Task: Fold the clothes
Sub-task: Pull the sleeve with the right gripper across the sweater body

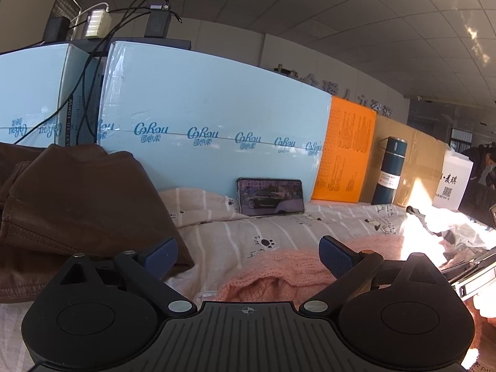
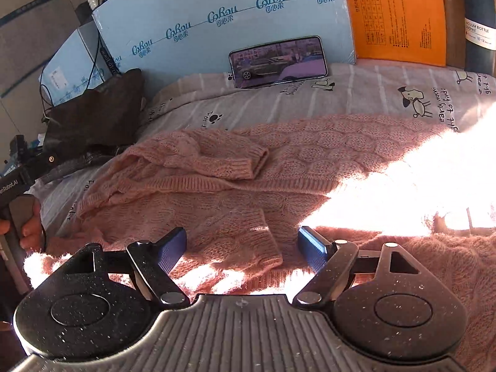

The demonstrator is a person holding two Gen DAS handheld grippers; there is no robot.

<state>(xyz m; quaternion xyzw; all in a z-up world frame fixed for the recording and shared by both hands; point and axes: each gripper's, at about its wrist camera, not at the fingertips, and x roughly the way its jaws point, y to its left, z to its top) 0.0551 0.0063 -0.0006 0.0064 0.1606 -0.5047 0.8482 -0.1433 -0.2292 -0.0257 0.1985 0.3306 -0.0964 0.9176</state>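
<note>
Both sleeves are folded in already, so the pink sweater (image 2: 279,167) lies flat on the bed. Right gripper (image 2: 241,248) hangs open over the 6 o'clock cuff, left gripper (image 1: 248,257) open too, holding nothing.

This looks like an office or storeroom used as a work spot. A ceiling of square tiles (image 1: 356,6) hangs overhead. Big blue cardboard boxes (image 1: 217,105) and an orange box (image 1: 347,155) stand along the back edge of a sheet-covered table (image 1: 310,226).
</note>
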